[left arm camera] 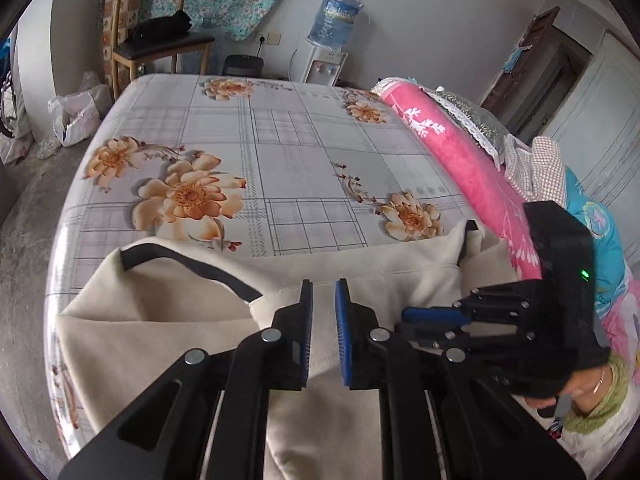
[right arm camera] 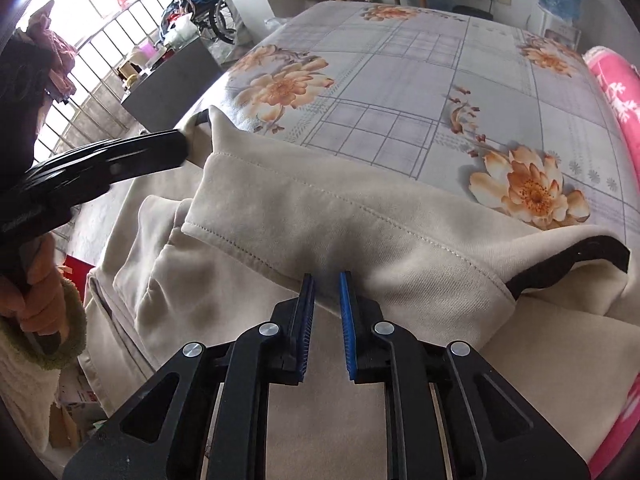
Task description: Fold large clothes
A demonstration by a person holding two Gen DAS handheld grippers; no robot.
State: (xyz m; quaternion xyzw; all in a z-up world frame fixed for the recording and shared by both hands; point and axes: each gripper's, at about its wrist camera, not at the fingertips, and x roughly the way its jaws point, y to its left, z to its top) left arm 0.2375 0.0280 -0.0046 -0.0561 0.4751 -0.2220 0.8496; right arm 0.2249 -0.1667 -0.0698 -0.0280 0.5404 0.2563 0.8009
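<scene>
Both left tongs [left arm camera: 323, 292] and right tongs [right arm camera: 327, 284] pinch the cream garment [right arm camera: 320, 216] spread on the flowered bed [left arm camera: 280, 140].

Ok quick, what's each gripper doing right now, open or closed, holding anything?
Left gripper: closed, fingers pinching the cream garment.
Right gripper: closed, pinching the cream garment at its folded edge.

Our black two-finger left gripper [left arm camera: 323, 332] and right gripper [right arm camera: 327, 326] carry blue ribbed pads, silver rivets behind; fuzzy green cuffs [right arm camera: 60, 340].
</scene>
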